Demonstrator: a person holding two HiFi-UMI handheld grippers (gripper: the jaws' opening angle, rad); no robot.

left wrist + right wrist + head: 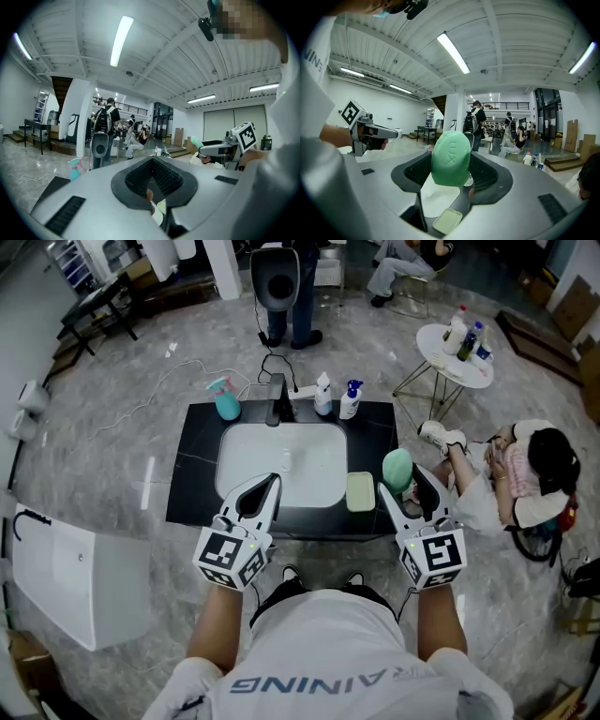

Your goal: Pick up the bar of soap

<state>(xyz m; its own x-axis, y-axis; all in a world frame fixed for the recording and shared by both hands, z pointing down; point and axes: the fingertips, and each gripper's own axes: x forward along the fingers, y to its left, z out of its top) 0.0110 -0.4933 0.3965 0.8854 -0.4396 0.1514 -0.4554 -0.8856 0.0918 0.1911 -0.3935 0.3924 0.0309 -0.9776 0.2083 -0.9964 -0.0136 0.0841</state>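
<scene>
The green oval bar of soap (397, 468) is held up over the right end of the black counter (192, 465), with my right gripper (403, 480) shut on it. In the right gripper view the soap (450, 158) stands upright between the ribbed black pads (487, 176), well above the pale green soap dish (446, 221). That dish (360, 491) lies empty beside the white sink (230, 442). My left gripper (272, 480) hovers over the sink's front left with its jaws together and nothing in them; in its own view the left gripper (152, 161) shows closed pads.
A faucet (277, 399), a teal spray bottle (226, 399) and two pump bottles (323, 395) stand along the counter's back edge. A person (525, 474) sits on the floor to the right, near a round white table (455, 357). A white box (75, 577) stands at left.
</scene>
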